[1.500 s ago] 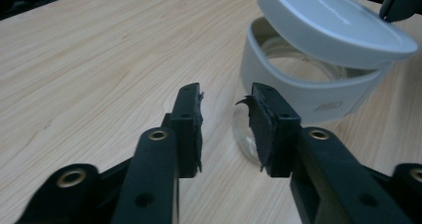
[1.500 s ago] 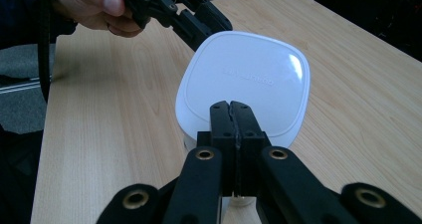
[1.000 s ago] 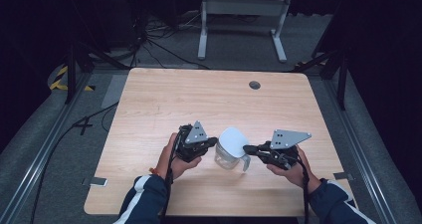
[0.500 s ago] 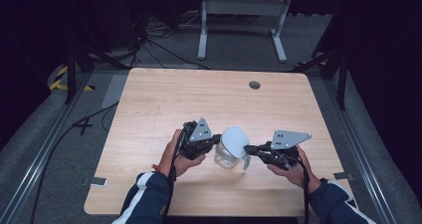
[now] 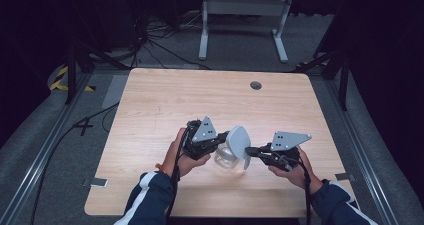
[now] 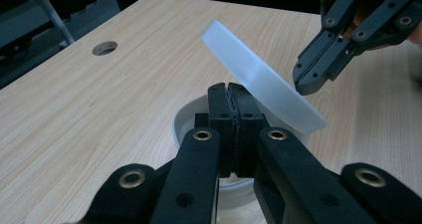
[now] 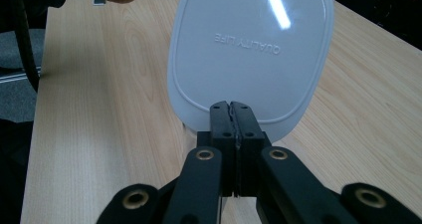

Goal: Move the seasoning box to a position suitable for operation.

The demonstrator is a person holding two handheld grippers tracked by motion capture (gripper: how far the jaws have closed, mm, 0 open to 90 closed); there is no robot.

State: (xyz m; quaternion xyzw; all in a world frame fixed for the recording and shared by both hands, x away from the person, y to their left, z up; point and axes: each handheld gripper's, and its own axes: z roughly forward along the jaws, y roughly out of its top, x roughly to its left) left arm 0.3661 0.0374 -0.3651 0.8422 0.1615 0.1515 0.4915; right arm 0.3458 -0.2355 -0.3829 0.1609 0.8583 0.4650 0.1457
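The white lid (image 7: 251,52) (embossed lettering visible on its face) is held tilted above the clear container (image 5: 226,159), which stands on the wooden table (image 5: 150,100) near its front edge, between the two grippers. The right gripper (image 7: 230,109) has its jaws pressed together on the lid's edge, lifting that side clear of the container. The left gripper (image 6: 230,92) has its jaws clamped on the container's near rim.
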